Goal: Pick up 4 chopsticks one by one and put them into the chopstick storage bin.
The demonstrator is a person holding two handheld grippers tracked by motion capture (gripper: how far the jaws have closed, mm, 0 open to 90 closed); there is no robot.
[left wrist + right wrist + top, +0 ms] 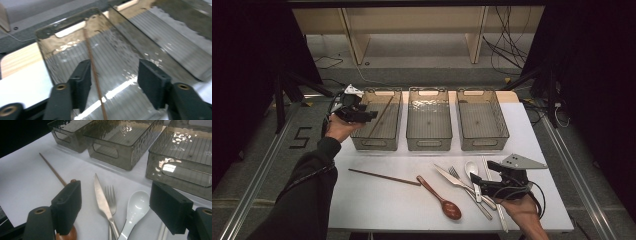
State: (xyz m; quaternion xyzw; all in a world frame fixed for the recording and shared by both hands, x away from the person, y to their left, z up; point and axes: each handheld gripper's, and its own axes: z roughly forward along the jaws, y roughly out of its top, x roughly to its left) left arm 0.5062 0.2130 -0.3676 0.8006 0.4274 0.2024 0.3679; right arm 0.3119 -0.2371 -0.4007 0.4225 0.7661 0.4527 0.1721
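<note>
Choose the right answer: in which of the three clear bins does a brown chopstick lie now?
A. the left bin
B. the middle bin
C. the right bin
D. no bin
A: in the high view the brown chopstick lies slanted inside the left bin, next to the left hand-held gripper; the left gripper view shows it between the open jaws.

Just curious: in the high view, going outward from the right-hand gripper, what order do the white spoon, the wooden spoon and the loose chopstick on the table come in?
From the right gripper:
1. White spoon, right beside its jaws.
2. Wooden spoon, further left, mid-table.
3. Chopstick, farthest left.
</note>
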